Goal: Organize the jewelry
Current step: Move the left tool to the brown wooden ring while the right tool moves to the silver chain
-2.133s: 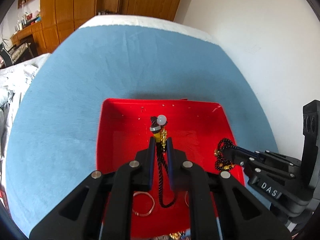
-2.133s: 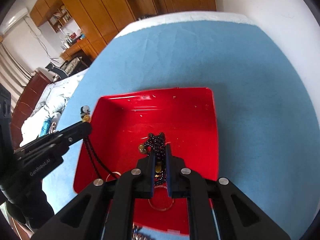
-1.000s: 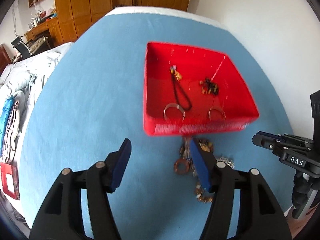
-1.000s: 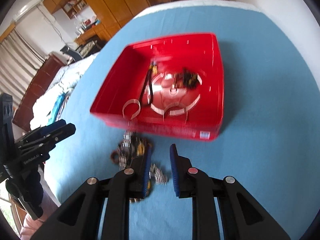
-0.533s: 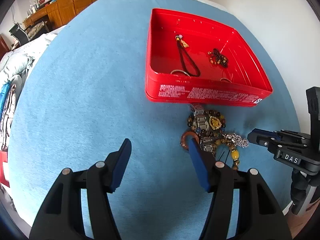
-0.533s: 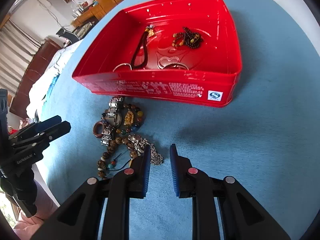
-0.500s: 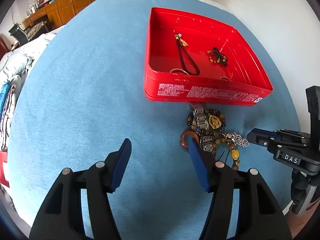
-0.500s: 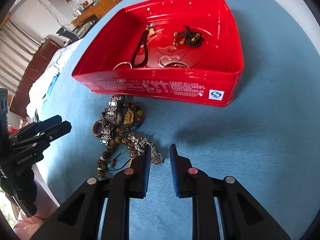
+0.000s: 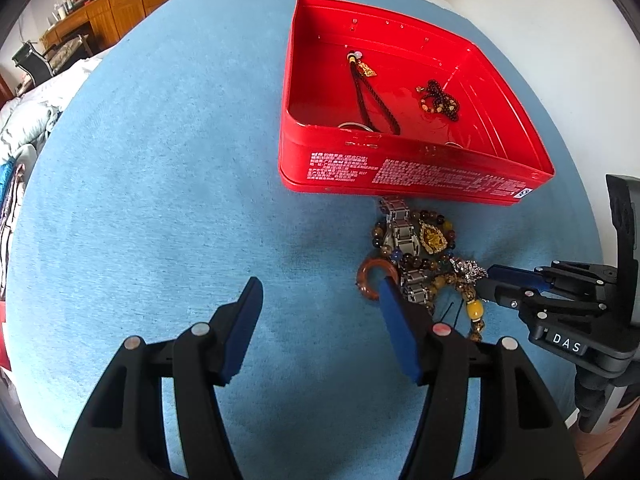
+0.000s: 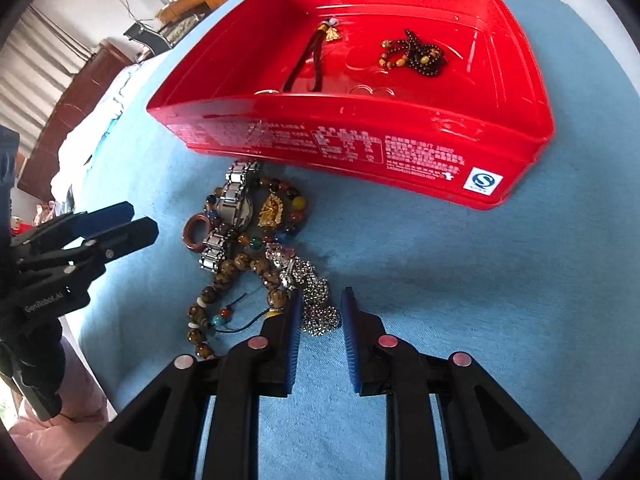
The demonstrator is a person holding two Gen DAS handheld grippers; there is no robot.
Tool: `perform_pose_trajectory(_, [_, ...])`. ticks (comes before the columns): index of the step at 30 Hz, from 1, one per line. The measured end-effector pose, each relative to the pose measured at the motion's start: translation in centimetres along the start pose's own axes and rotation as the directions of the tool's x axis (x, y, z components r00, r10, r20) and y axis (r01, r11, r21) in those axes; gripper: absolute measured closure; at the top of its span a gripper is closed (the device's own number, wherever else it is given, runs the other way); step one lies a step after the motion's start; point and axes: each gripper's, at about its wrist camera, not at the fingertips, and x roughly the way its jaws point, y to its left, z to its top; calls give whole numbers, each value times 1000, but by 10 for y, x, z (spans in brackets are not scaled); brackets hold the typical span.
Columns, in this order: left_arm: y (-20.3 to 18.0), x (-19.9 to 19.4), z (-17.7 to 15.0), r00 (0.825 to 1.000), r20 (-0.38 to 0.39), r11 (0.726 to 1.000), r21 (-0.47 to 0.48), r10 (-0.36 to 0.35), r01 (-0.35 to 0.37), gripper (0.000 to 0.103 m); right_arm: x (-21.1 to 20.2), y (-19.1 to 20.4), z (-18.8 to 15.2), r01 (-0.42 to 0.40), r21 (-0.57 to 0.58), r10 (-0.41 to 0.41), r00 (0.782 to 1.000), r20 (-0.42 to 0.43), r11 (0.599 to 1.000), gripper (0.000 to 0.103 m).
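right tongs [image 10: 318,312] have dropped to straddle the silver chain [image 10: 316,300], partly open; left tongs [image 9: 320,300] wide open, empty

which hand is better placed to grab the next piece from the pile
Right. The right gripper already straddles the silver chain with open fingers; the left gripper hangs open over bare cloth beside the pile.

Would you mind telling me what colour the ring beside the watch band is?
The ring is reddish-brown, clearest in the right wrist view.
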Motion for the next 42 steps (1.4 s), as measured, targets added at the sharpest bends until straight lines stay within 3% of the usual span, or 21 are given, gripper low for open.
perform_pose_trajectory(5, [0, 7, 2, 1000, -13, 1000, -8, -4, 4, 42, 2, 5, 0, 11, -19, -11, 1000, 12, 1000, 89])
perform_pose_trajectory(14, [0, 10, 2, 1000, -16, 1000, -14, -8, 8, 42, -15, -26, -9, 0, 91, -5, 998, 55, 996, 96])
perform_pose_trajectory(27, [-25, 25, 4, 998, -51, 999, 31, -29, 31, 44, -24, -41, -26, 6, 132, -13, 999, 52, 991, 96])
perform_pose_trajectory(31, [-29, 33, 6, 998, -65, 999, 45, -12, 15, 48, -24, -42, -27, 2, 133, -8, 999, 51, 991, 95])
perform_pose_trajectory(33, [-31, 33, 7, 998, -63, 998, 55, -18, 22, 57, -24, -43, -28, -2, 135, -4, 999, 50, 991, 93])
perform_pose_trajectory(35, [-32, 35, 7, 997, -76, 998, 56, -35, 39, 77, -22, -43, -28, -6, 140, -1, 999, 46, 990, 92])
perform_pose_trajectory(42, [-32, 40, 7, 996, -77, 996, 64, -54, 59, 77, -23, -43, -28, -3, 143, -3, 999, 45, 990, 91])
